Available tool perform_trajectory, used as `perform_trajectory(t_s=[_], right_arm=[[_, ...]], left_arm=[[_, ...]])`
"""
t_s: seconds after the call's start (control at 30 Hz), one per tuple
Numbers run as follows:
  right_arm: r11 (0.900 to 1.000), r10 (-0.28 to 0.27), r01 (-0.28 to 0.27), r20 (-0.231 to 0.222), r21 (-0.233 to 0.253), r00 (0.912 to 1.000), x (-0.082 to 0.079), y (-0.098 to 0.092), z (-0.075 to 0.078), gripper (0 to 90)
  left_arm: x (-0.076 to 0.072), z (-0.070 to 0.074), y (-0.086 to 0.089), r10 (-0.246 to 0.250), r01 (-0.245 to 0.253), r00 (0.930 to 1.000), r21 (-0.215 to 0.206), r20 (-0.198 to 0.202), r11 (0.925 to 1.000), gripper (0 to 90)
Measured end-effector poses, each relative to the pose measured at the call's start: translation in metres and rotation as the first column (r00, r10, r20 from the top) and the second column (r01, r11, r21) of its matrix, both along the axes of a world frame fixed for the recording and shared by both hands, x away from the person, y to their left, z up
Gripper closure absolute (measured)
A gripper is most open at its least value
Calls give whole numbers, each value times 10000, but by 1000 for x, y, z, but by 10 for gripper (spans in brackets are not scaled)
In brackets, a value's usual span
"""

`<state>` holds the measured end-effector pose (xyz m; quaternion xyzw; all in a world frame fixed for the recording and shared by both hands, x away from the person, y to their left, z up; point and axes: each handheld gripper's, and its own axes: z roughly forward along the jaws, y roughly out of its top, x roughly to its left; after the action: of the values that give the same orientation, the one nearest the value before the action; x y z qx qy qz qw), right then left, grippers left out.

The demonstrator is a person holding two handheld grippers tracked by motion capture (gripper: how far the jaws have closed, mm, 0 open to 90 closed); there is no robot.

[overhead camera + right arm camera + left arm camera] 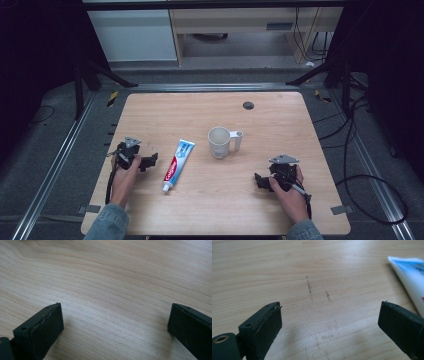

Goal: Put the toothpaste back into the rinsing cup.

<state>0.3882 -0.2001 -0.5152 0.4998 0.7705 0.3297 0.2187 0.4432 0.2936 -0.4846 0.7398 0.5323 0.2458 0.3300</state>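
Both grippers sit low at the near side of the table (pixel 150 102), jaws spread wide and holding nothing; the left gripper (pixel 149 162) is just beside the tube (pixel 178 165), the right gripper (pixel 260 181) well apart from it, toward the near right. In the left gripper view the jaws frame bare wood with a few faint scratches, and the tube's crimped end (pixel 409 277) comes in at the upper right, outside the gap; the right gripper view has plain wood grain between its jaws.

The tube lies flat near the middle left of the table; its long axis runs from near to far with a slight lean to the right; the white cap (pixel 165 188) points back toward the person, the flat blue end away toward the mug (pixel 219 142). The mug stands upright farther off, its handle (pixel 238 140) turned right.

Risks, as I judge them: the tube is off to one side of the left jaws, so closing from here would catch only table; a sideways reach could nudge the tube and spin it on the smooth wood; gripping across the soft middle may squash it or let it sag; a swing toward the mug with the long tube could knock the mug over.
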Motion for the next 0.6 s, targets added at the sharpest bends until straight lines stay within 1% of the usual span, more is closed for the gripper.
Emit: perform_trajectory(t_s=[0.03, 0.07, 0.1, 0.13, 0.17, 0.2, 0.23, 0.27, 0.3, 0.33, 0.37, 0.4, 0.43, 0.47, 0.5, 0.53, 0.57, 0.6], right_arm=[[10000, 0, 0, 0, 0, 10000, 0, 0, 0, 6], [10000, 17, -17, 17, -27, 10000, 0, 0, 0, 6], [10000, 13, -13, 12, -21, 10000, 0, 0, 0, 6], [10000, 13, -13, 12, -21, 10000, 0, 0, 0, 6], [10000, 13, -13, 10, -20, 10000, 0, 0, 0, 6], [10000, 13, -13, 10, -20, 10000, 0, 0, 0, 6], [10000, 15, -15, 13, -20, 10000, 0, 0, 0, 6], [10000, 13, -13, 10, -20, 10000, 0, 0, 0, 6], [10000, 13, -13, 10, -20, 10000, 0, 0, 0, 6], [10000, 15, -15, 14, -24, 10000, 0, 0, 0, 6], [10000, 15, -15, 14, -24, 10000, 0, 0, 0, 6], [10000, 16, -16, 8, -24, 10000, 0, 0, 0, 6], [10000, 20, -20, 13, -24, 10000, 0, 0, 0, 5], [10000, 37, -37, 8, -29, 10000, 1, 0, 0, 4], [10000, 37, -37, 8, -29, 10000, 1, 0, 0, 4], [10000, 3, -3, 12, -30, 10000, 3, 1, 0, 4], [10000, -12, 12, -32, 2, 10000, 4, 2, 0, 4], [10000, -4, 4, -35, 14, 10000, 5, 3, 0, 4]], left_arm=[[0, 0, 0, 0, 0, 10000, 0, 0, 10000, 44], [-2, 10, 0, 82, -81, 9999, -109, 123, 9999, 44], [-3, 15, 0, 101, -99, 9999, -160, 120, 9998, 44], [-3, 15, 0, 101, -99, 9999, -160, 120, 9998, 44], [-5, 23, -1, 50, -50, 10000, -63, -51, 10000, 43], [-5, 23, -1, 50, -50, 10000, -63, -51, 10000, 43], [-6, 27, -3, -7, 7, 9999, 15, -116, 10000, 40], [-10, 34, -10, -128, 131, 9998, 190, -125, 9997, 29], [-10, 34, -10, -128, 131, 9998, 190, -125, 9997, 26], [-11, 41, -20, -457, 469, 9987, 537, -243, 9975, 26], [-11, 41, -20, -457, 469, 9987, 537, -243, 9975, 27], [-11, 49, -31, -587, 612, 9978, 929, -291, 9938, 26], [-12, 52, -37, -657, 697, 9971, 1143, -384, 9910, 25], [-12, 55, -42, -715, 780, 9960, 1278, -541, 9887, 27], [-12, 55, -42, -715, 780, 9960, 1278, -541, 9887, 31], [-12, 59, -47, -815, 923, 9935, 1445, -790, 9852, 33], [-13, 62, -51, -859, 1004, 9913, 1514, -995, 9834, 33], [-16, 71, -58, -908, 1056, 9910, 1567, -988, 9820, 31]])
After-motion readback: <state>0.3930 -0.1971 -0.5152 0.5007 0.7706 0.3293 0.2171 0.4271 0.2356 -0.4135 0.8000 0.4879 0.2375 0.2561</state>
